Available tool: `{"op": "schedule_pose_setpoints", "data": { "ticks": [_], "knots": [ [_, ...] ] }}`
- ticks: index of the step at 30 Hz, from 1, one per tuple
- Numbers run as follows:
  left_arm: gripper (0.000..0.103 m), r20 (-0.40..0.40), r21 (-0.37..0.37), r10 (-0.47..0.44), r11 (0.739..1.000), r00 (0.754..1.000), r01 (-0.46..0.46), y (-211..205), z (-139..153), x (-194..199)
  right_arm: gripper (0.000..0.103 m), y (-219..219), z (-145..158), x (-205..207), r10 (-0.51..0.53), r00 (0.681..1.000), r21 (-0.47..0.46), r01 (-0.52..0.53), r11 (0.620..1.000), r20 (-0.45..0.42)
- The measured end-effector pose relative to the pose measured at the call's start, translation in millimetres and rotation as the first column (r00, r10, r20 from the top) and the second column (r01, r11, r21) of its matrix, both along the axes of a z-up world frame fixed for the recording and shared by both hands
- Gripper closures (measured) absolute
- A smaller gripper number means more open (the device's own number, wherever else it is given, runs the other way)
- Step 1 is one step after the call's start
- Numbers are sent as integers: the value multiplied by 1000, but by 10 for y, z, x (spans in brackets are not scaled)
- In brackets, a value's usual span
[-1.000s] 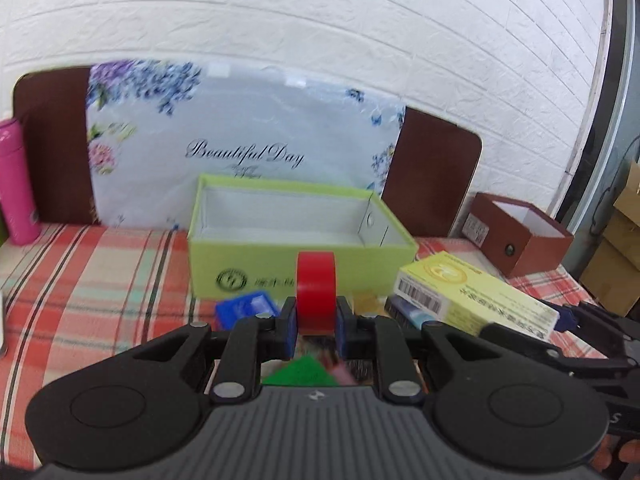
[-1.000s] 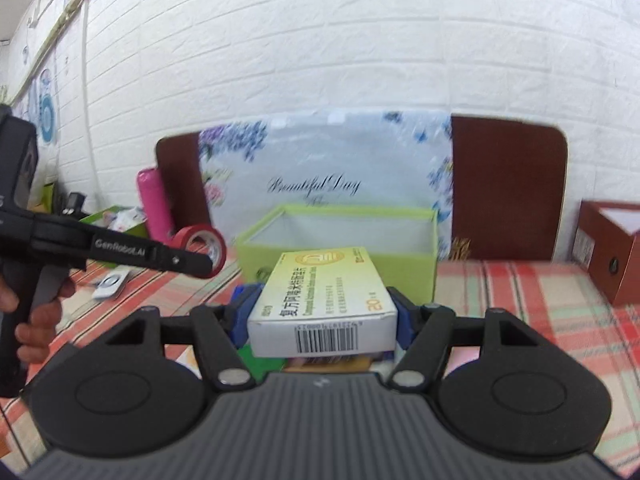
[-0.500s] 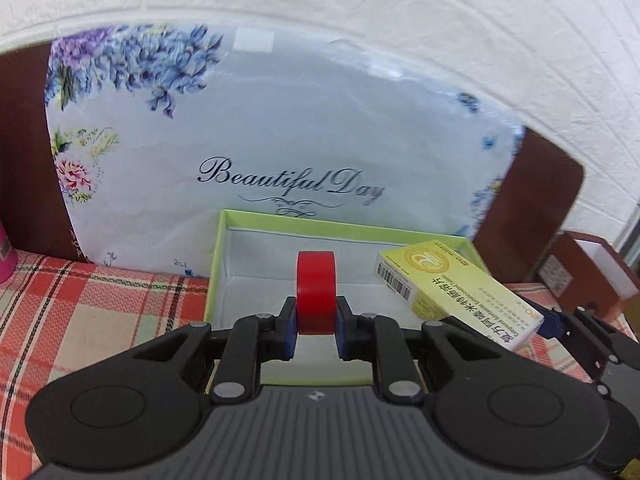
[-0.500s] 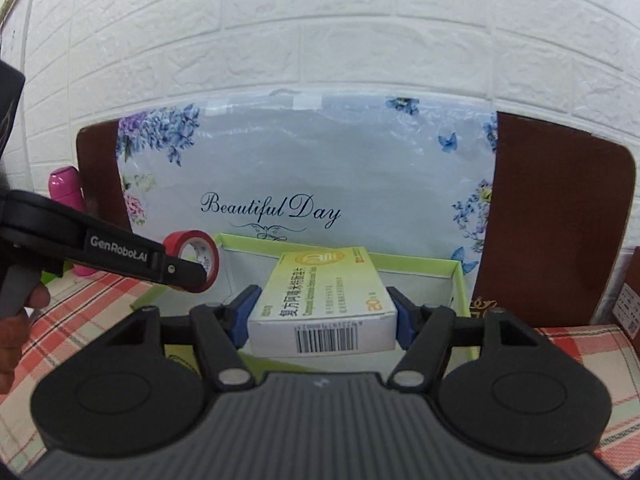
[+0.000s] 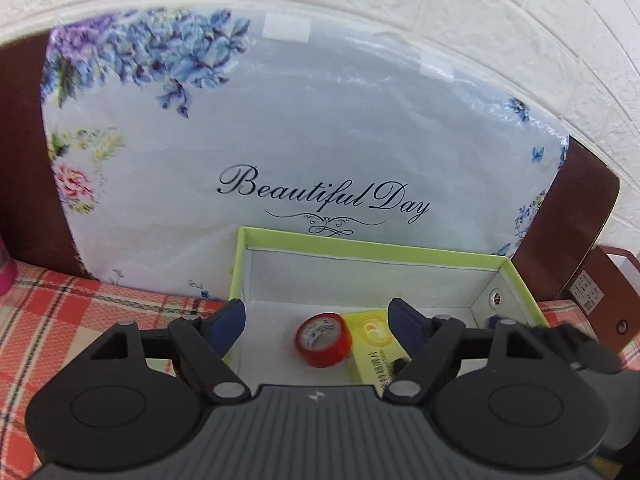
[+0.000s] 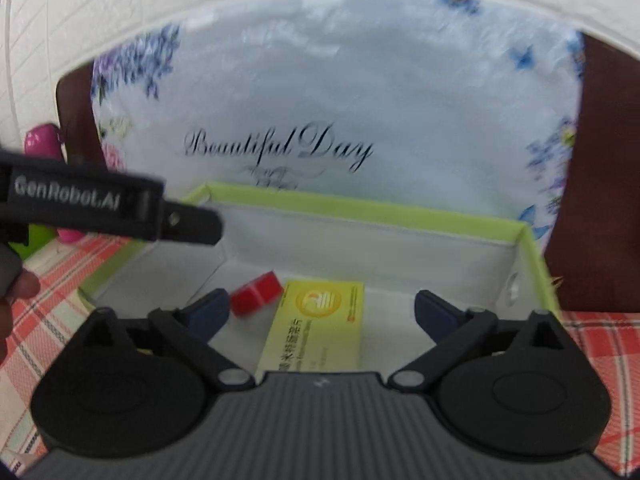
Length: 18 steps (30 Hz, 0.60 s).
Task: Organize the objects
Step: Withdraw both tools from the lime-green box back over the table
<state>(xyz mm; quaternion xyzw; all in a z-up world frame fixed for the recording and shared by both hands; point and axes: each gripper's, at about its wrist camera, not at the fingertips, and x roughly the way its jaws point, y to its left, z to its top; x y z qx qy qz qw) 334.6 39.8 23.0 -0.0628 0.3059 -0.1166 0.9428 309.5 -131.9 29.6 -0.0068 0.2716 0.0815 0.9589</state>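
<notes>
A floral "Beautiful Day" board (image 5: 304, 136) leans on the white brick wall (image 5: 480, 8), above a plaid tablecloth (image 5: 80, 304).

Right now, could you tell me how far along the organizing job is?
Done: the red tape roll and the yellow medicine box lie side by side inside the green box. In hand: nothing; the left gripper and right gripper are open above it. Left: no other items show here.

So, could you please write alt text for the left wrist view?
The open left gripper hovers over a green box holding a red tape roll beside a yellow carton. Behind stands a floral "Beautiful Day" board against a white brick wall.
</notes>
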Motion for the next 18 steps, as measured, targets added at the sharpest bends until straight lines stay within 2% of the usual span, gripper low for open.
{"op": "schedule_pose_setpoints", "data": {
  "ticks": [4,8,13,18],
  "knots": [
    [20,20,16,14,1000,1000,-14,-41,186,-305,0,-155,295,-392,-55,993,-8,56,998,102],
    [18,12,20,40,999,999,-40,-102,333,-730,0,-300,453,-881,-81,986,30,77,997,148],
    [15,44,41,46,998,998,-48,-196,386,-1310,0,-443,508,-1470,-89,983,61,81,995,158],
    [14,42,117,55,991,998,-59,-332,293,-1769,0,-523,432,-2040,-106,975,42,100,994,197]
  ]
}}
